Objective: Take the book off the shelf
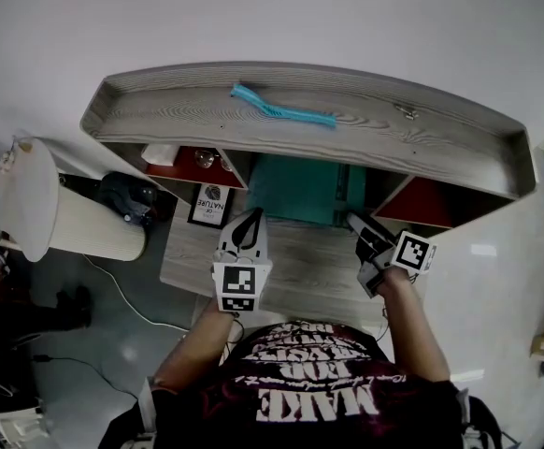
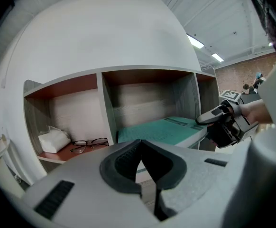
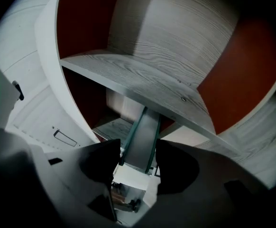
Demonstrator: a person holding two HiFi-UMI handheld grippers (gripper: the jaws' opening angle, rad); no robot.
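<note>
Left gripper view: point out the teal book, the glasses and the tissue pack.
teal book [image 2: 161, 128]: left gripper view, on its top cover.
glasses [image 2: 87, 143]: left gripper view, at the bridge.
tissue pack [image 2: 54, 140]: left gripper view, on its front face.

A small framed card [image 1: 210, 205] just below the shelf [image 1: 160, 110] reads "NATURE". The person's dark shirt [image 1: 319, 402] shows "MAKE", upside down here.

In the grey wood-grain shelf [image 1: 422, 143] I find the flat teal book [image 2: 161, 129] in the middle compartment, black-framed glasses [image 2: 88, 144] right of a white tissue pack [image 2: 53, 140] in the left one, and a teal coiled cord [image 1: 281, 110] on top.
</note>
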